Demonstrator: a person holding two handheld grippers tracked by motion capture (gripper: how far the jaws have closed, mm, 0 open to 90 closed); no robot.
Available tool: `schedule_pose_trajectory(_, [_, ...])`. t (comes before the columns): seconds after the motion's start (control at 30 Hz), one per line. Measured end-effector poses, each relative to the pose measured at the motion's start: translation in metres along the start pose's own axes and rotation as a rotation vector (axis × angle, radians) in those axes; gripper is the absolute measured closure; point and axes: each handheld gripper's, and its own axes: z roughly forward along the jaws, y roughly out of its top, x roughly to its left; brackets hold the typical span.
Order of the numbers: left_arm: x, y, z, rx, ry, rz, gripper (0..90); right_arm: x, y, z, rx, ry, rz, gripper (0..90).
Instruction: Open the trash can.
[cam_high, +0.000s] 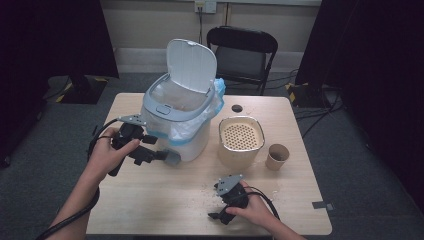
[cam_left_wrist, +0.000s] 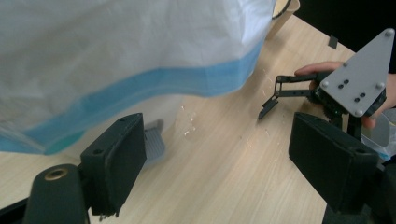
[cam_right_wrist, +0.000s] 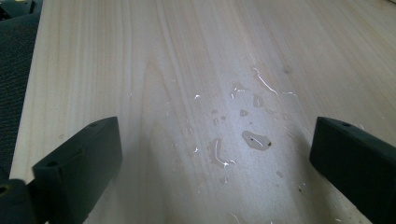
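A white pedal bin (cam_high: 187, 117) stands at the table's middle with its lid (cam_high: 191, 65) raised and a white, blue-edged bag (cam_left_wrist: 140, 56) hanging over its rim. My left gripper (cam_high: 161, 156) is open just left of the bin's grey foot pedal (cam_high: 173, 159), and its jaws hold nothing. In the left gripper view the pedal (cam_left_wrist: 154, 143) lies beside the left jaw of my left gripper (cam_left_wrist: 224, 156). My right gripper (cam_high: 216, 215) is open near the table's front edge. My right gripper (cam_right_wrist: 212, 158) hovers over spilled drops of water (cam_right_wrist: 247, 137).
A beige container with a perforated insert (cam_high: 241, 139) stands right of the bin, with a brown paper cup (cam_high: 276, 156) beside it. A small black round thing (cam_high: 237, 108) lies behind them. A black folding chair (cam_high: 242, 54) stands beyond the table (cam_high: 150, 205). Crumbs dot the wood.
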Motion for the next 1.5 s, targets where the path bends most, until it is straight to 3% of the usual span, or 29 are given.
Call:
schedule_pose_trajectory(0.07, [0.000,-0.001,0.001,0.008,0.004,0.003,18.6,0.000,0.000,-0.001,0.001,0.001,-0.004,4.7])
schedule_pose_trajectory(0.1, [0.000,-0.003,0.002,0.007,0.001,-0.001,18.6,0.000,0.001,-0.003,-0.003,-0.001,-0.003,13.7])
schedule_pose_trajectory(0.23, [0.000,-0.010,0.010,0.016,-0.002,0.008,18.6,-0.001,0.002,-0.008,0.024,-0.021,-0.017,15.5])
schedule_pose_trajectory(0.53, [-0.001,-0.025,0.023,0.022,-0.024,0.008,18.6,-0.006,0.001,-0.020,0.015,-0.031,-0.004,15.0])
schedule_pose_trajectory(0.8, [-0.002,-0.040,0.038,0.059,-0.028,0.003,18.6,-0.022,-0.007,-0.045,-0.043,-0.068,0.080,15.0])
schedule_pose_trajectory(1.5, [-0.007,-0.059,0.071,0.084,-0.051,0.034,18.6,-0.040,-0.037,-0.076,-0.018,-0.142,0.151,15.1])
